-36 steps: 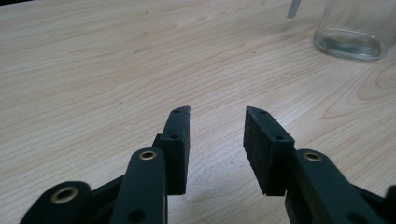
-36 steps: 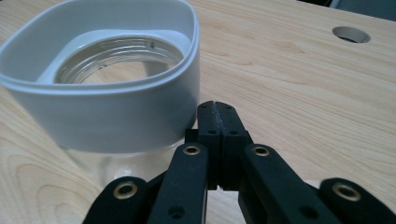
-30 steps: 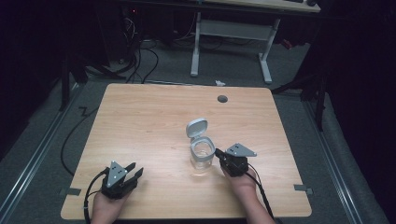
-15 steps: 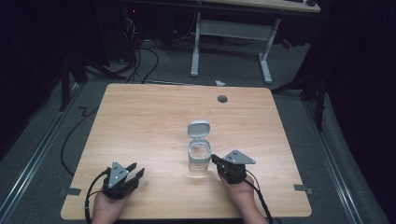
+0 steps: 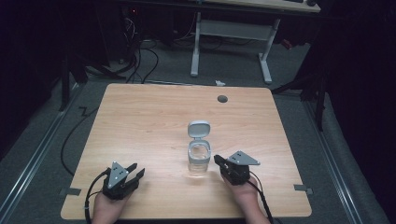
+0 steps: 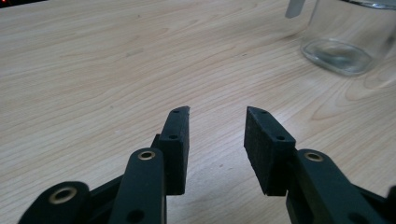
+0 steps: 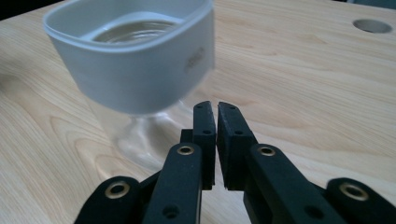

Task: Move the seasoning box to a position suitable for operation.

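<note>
Your left gripper point(image 5: 132, 173) rests near the counter's point(image 5: 140, 121) front edge, fingers released and empty, waiting aside. The jar point(image 5: 199, 158) stands mid-counter, lid point(image 5: 199, 129) flipped open behind it. Your right gripper point(image 5: 218, 161), just beside the jar, has fingers nearly clenched, just opening slightly, holding nothing. No label is readable.
</note>
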The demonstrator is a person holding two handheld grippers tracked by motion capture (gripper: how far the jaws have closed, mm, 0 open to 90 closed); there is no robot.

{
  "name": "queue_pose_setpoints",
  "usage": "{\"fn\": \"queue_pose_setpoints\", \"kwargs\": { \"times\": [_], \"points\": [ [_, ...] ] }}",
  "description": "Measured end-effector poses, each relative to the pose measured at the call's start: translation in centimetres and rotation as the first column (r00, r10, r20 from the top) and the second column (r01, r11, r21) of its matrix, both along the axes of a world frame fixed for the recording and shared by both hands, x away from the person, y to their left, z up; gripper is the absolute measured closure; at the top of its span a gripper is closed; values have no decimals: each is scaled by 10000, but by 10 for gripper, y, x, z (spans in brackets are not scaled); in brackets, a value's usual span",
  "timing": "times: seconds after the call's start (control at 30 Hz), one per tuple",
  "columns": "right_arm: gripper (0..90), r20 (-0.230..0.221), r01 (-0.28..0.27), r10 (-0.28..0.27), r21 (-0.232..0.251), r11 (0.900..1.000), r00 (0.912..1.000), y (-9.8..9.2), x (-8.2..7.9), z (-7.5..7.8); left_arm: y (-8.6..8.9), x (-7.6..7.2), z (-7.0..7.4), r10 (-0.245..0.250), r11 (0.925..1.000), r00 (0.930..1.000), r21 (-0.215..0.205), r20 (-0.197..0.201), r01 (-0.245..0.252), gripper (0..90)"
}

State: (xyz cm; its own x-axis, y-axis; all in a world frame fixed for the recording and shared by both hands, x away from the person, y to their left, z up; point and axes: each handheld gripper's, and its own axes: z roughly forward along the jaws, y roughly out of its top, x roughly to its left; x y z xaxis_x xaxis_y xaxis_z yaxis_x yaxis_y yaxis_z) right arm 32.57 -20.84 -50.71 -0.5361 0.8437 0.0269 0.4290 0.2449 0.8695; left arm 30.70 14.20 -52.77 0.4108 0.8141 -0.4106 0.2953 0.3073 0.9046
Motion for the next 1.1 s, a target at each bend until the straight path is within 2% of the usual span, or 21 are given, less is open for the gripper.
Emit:
{"fn": "queue_pose_setpoints", "kwargs": {
  "times": [0.1, 0.13, 0.17, 0.2, 0.23, 0.27, 0.4, 0.47, 0.5, 0.63, 0.67, 0.83, 1.1],
  "points": [
    [809, -72, 259, -259, -20, 9997, 9996, -12, -5, 0, -6, -4, 2, -258, 9996, 9997, -91, 48, 258, 607],
    [806, -32, 467, -467, 15, 9989, 9989, -20, -9, 1, -12, -7, 2, -419, 9991, 9990, -76, 164, 421, 603],
    [806, -32, 467, -467, 15, 9989, 9989, -20, -9, 1, -15, -8, 3, -519, 9986, 9985, -84, 191, 520, 603],
    [810, 43, 712, -713, 64, 9974, 9974, -28, -14, 0, -27, -13, 4, -813, 9966, 9964, -136, 243, 816, 595],
    [810, 43, 712, -713, 64, 9974, 9974, -28, -14, 0, -27, -13, 4, -813, 9966, 9964, -136, 243, 816, 591],
    [810, 73, 788, -789, 115, 9968, 9969, -31, -17, -1, -37, -17, 5, -1042, 9944, 9943, -181, 219, 1046, 591],
    [826, -75, 1058, -1056, 321, 9939, 9944, -41, -26, -8, -72, -25, 4, -1606, 9868, 9867, 254, 249, 1600, 593],
    [882, -162, 628, -624, 302, 9976, 9979, -36, -23, -7, -84, -25, 2, -1711, 9852, 9852, 113, 67, 1710, 615],
    [900, -179, 352, -348, 234, 9991, 9992, -26, -20, -6, -87, -24, 1, -1699, 9854, 9855, 58, -41, 1699, 627],
    [900, -190, -185, 184, -51, 9998, 9997, -3, -10, -11, -94, -23, 1, -1677, 9858, 9857, -28, -145, 1677, 658],
    [900, -166, -246, 245, -89, 9997, 9996, 4, -6, -13, -95, -23, 1, -1662, 9861, 9860, -75, -164, 1661, 674],
    [900, -227, -393, 389, -157, 9991, 9990, 9, -6, -14, -97, -19, 0, -1719, 9851, 9843, -154, -387, 1714, 684],
    [900, -219, -478, 474, -183, 9987, 9986, 14, -9, -15, -106, -18, -1, -1968, 9802, 9794, -311, -448, 1955, 685]
  ]
}}
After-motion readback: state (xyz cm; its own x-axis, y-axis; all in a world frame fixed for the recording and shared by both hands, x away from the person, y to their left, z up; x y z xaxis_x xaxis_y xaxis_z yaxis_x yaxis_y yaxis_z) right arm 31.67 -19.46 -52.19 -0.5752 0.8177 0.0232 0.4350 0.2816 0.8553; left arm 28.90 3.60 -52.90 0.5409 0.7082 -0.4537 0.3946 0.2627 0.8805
